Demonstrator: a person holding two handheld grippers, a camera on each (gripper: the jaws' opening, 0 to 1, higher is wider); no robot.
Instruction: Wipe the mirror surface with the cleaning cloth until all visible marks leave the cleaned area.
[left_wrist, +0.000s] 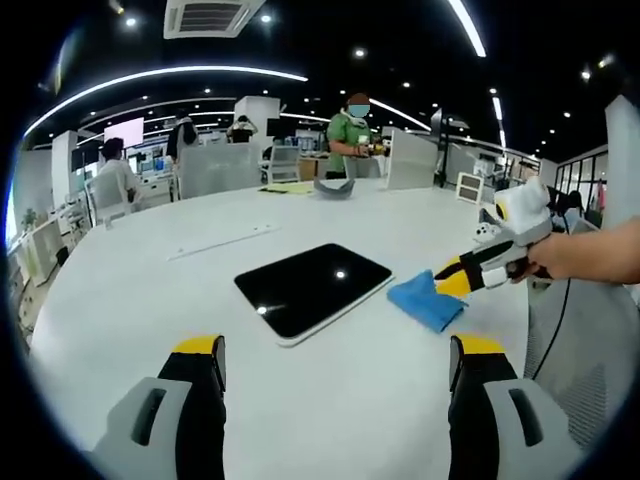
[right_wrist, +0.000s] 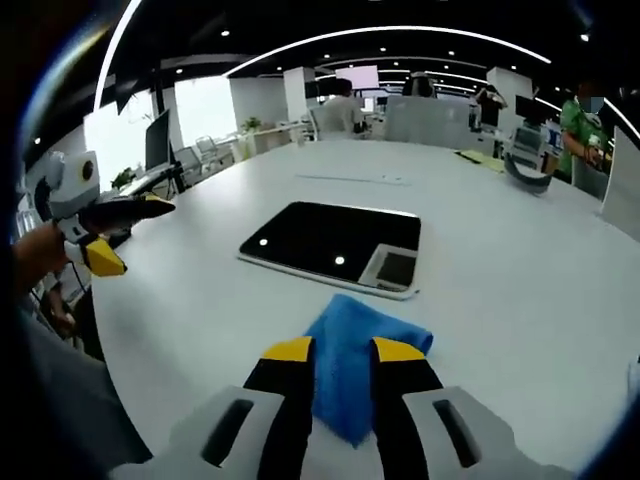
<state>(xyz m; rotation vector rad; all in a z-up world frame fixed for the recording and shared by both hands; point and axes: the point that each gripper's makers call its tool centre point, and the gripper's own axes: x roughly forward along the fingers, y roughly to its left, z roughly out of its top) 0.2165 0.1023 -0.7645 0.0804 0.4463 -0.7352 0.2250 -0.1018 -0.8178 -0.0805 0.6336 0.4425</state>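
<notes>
Sitting flat on the smooth white round table (left_wrist: 150, 300) is the glossy dark rectangular mirror with rounded corners (left_wrist: 312, 288), ceiling lights bouncing off it. Loads of bare tabletop all around the mirror, so every edge is easy to reach. The soft, crumpled blue cleaning cloth (right_wrist: 352, 375) lies just beside the mirror's near edge, pinched by the right yellow-tipped gripper (right_wrist: 342, 350). The left yellow-tipped gripper (left_wrist: 338, 350) hovers short of the mirror, jaws spread wide, gripping nothing.

You have one flat, dark rectangular mirror (left_wrist: 312, 288), one blue cleaning cloth (left_wrist: 425, 300) and two yellow-tipped grippers on one white table (left_wrist: 140, 280).
</notes>
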